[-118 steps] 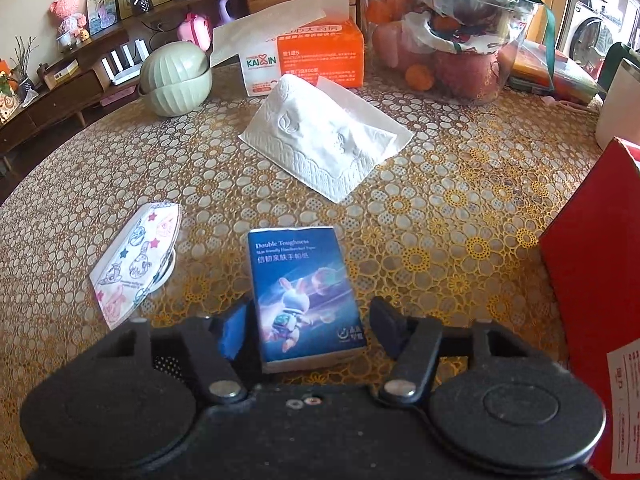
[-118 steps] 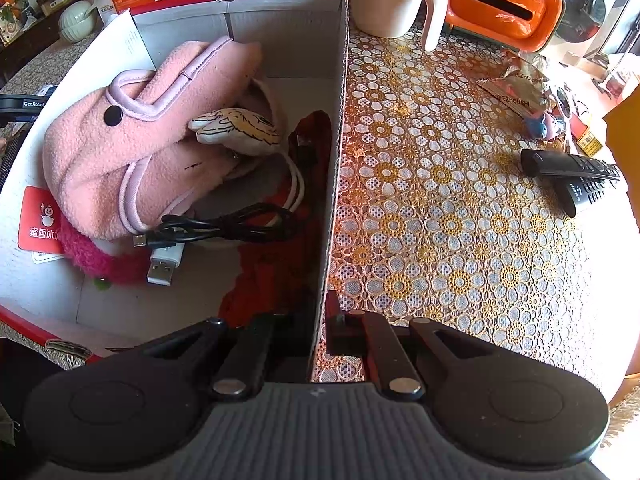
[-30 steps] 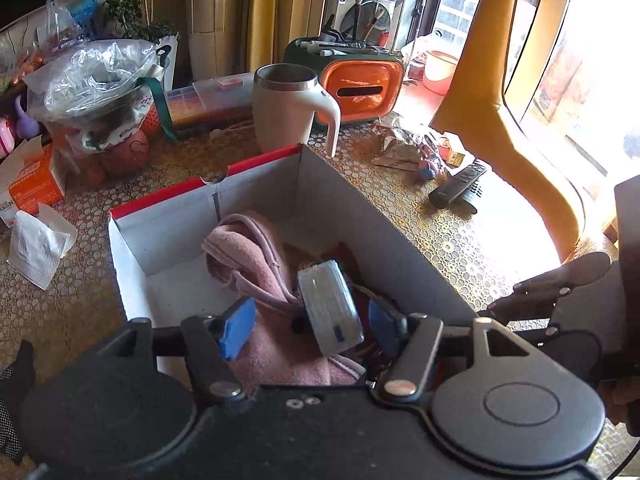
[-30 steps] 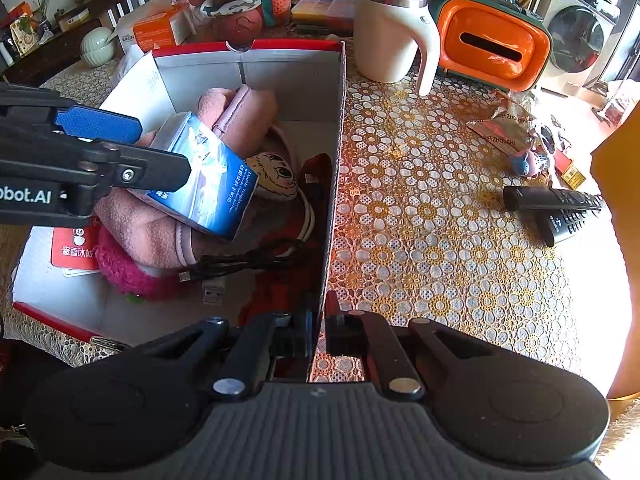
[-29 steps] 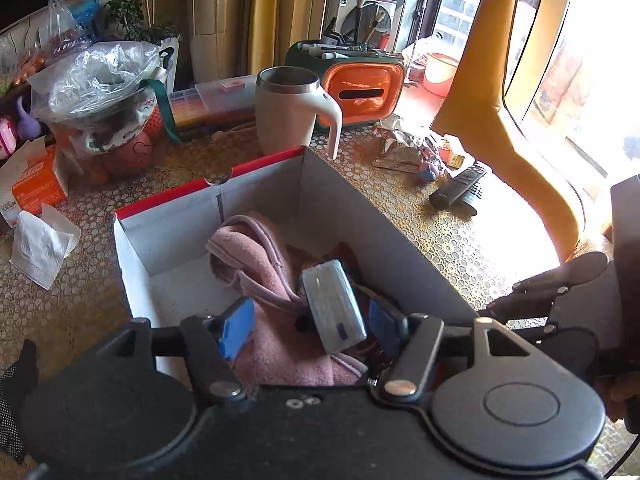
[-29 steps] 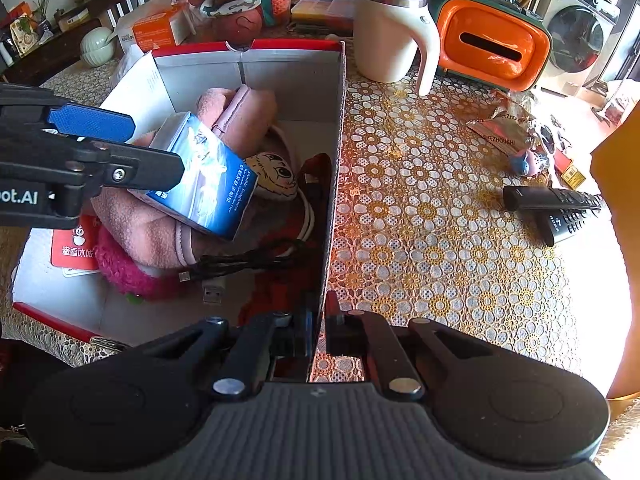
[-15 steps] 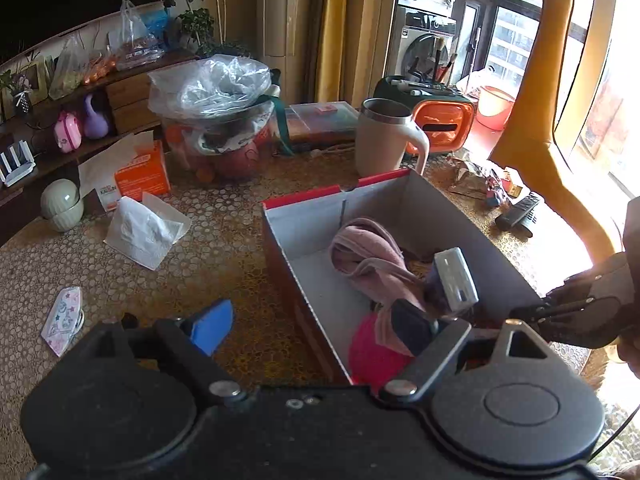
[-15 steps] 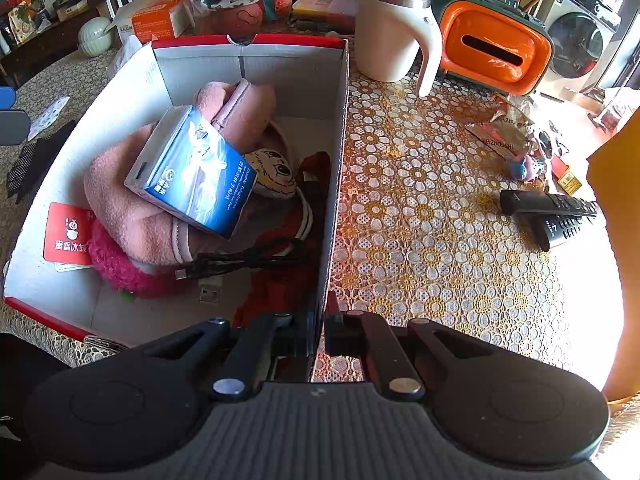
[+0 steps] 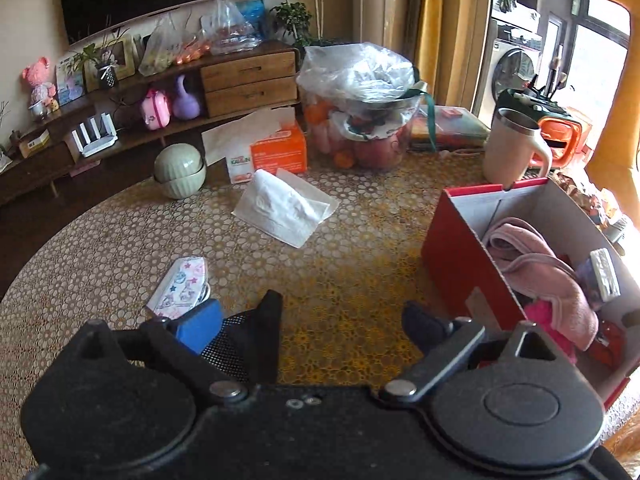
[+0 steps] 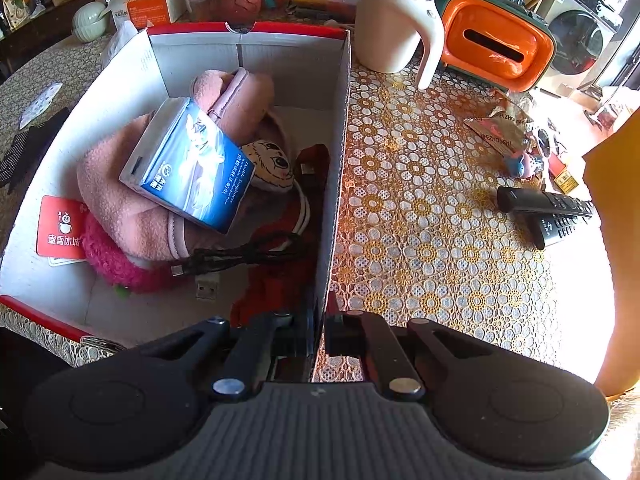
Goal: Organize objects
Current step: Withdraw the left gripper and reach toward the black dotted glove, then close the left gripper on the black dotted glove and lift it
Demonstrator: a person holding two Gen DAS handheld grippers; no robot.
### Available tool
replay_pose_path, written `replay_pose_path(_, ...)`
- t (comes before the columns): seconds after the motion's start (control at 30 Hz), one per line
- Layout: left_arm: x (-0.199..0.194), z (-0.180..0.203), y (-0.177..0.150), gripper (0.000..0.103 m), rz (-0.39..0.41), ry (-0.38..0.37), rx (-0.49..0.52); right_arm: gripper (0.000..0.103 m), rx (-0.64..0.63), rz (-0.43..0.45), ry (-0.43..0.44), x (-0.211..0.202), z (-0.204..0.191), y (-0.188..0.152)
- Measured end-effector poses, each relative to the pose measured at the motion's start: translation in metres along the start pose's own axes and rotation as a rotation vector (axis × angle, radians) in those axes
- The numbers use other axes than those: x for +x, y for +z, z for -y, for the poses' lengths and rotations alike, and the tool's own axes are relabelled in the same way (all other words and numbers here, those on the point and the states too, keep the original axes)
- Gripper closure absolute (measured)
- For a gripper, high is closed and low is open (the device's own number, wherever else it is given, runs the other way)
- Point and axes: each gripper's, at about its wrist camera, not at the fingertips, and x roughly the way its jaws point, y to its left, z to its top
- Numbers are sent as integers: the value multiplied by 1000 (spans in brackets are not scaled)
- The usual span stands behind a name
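The blue tissue pack (image 10: 192,168) lies tilted on a pink garment (image 10: 132,200) inside the red-and-white box (image 10: 338,140). My right gripper (image 10: 320,328) is shut on the box's near right wall. In the left wrist view the box (image 9: 452,264) stands at the right with the pack (image 9: 600,276) in it. My left gripper (image 9: 310,326) hangs over the table left of the box, jaws opening wide and gripping nothing. A black mesh item (image 9: 244,340) lies on the table just inside its blue-padded left finger (image 9: 198,330). A patterned face mask (image 9: 180,288) lies beyond that finger.
A white tissue (image 9: 284,208), an orange tissue box (image 9: 276,152), a green bowl (image 9: 180,170) and a bagged fruit bowl (image 9: 360,120) stand further back. Right of the box are a cream mug (image 10: 390,20), an orange case (image 10: 492,40) and two remotes (image 10: 548,208).
My left gripper let go of the tissue pack in the box, widened its jaws and swung left, out over the table. The right gripper kept its hold on the box wall.
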Motion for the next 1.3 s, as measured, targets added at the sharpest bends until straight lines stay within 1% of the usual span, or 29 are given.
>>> replay_pose_path(0.1,18,-22,1,2,-26,24,-50,99,-1,-6,0,0,0,1)
replay_pose_path(0.23,47,-43,-2,2,-69,68,-87,99,6,-14,4,1,1,2)
replay_pose_path(0.33,69,-54,-10,2,-120,64,-115,99,4,-19,0,1,1,3)
replay_pose_path(0.5,95,-57,-31,2,-187,55,-139,99,1,-24,-3,2,0,3)
replay_pose_path(0.67,113,-53,-41,2,-216,53,-130,99,1,-24,-3,2,0,4)
replay_pose_path(0.83,123,-50,-43,4,-230,67,-124,99,3,-25,-4,2,0,3)
replay_pose_path(0.9,127,-50,-44,12,-235,67,-133,99,3,-26,-4,2,0,3)
replay_pose_path(0.93,128,-50,-45,14,-240,66,-138,99,3,-26,-4,2,0,3)
replay_pose_path(1.07,129,-50,-44,17,-233,72,-146,99,1,-25,-5,2,0,3)
replay_pose_path(1.13,128,-51,-43,21,-230,78,-154,99,1,-25,-6,2,1,3)
replay_pose_path(1.2,127,-53,-43,32,-225,92,-159,99,0,-25,-6,2,1,3)
replay_pose_path(1.27,125,-56,-42,39,-222,95,-170,99,0,-25,-6,2,0,3)
replay_pose_path(1.3,124,-57,-42,48,-217,96,-176,99,1,-25,-6,2,0,3)
